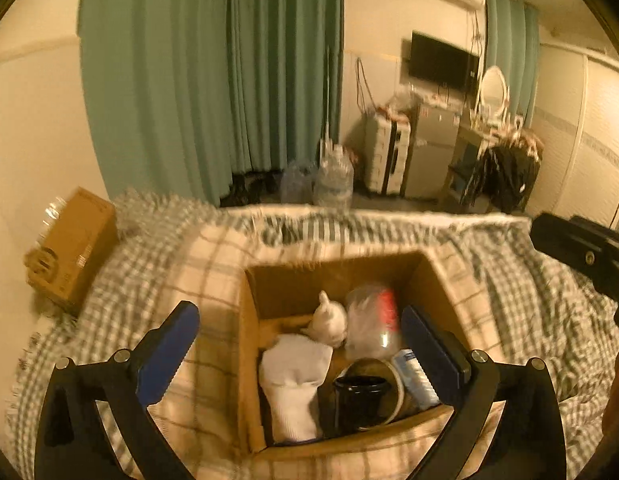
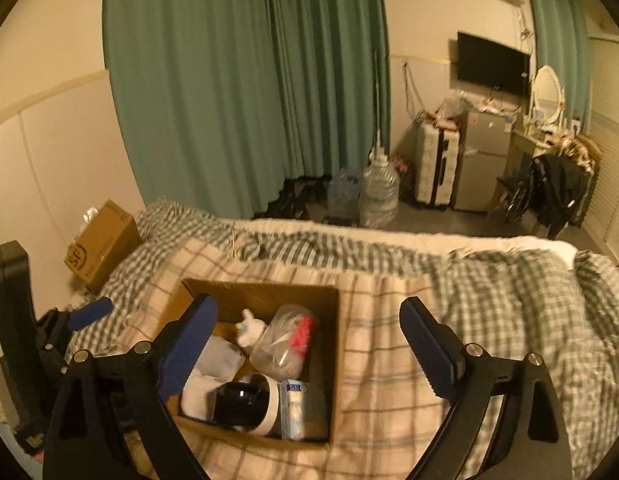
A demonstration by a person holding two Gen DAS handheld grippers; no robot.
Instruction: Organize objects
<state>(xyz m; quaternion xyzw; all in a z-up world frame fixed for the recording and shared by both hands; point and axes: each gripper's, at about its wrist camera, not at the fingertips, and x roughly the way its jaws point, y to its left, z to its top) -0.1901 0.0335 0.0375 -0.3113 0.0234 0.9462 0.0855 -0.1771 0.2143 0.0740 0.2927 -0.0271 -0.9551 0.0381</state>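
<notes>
An open cardboard box [image 1: 285,284] [image 2: 265,294] sits on a plaid blanket on the bed. It holds white folded cloth [image 1: 295,376] [image 2: 213,364], a small white figurine [image 1: 329,318] [image 2: 249,326], a clear plastic bag with red inside [image 1: 371,320] [image 2: 285,338], a black cup in a tape roll [image 1: 361,398] [image 2: 245,402], and a white-blue packet [image 1: 415,378] [image 2: 295,408]. My left gripper [image 1: 299,340] is open and empty, hovering over the box. My right gripper [image 2: 309,340] is open and empty, above the box's right part.
A closed brown carton [image 1: 75,246] [image 2: 103,242] lies at the bed's far left by the wall. Beyond the bed stand water jugs [image 2: 379,192], a suitcase [image 2: 433,168], a small fridge [image 2: 479,160] and a chair with dark clothes [image 2: 553,192]. Green curtains [image 2: 249,80] hang behind.
</notes>
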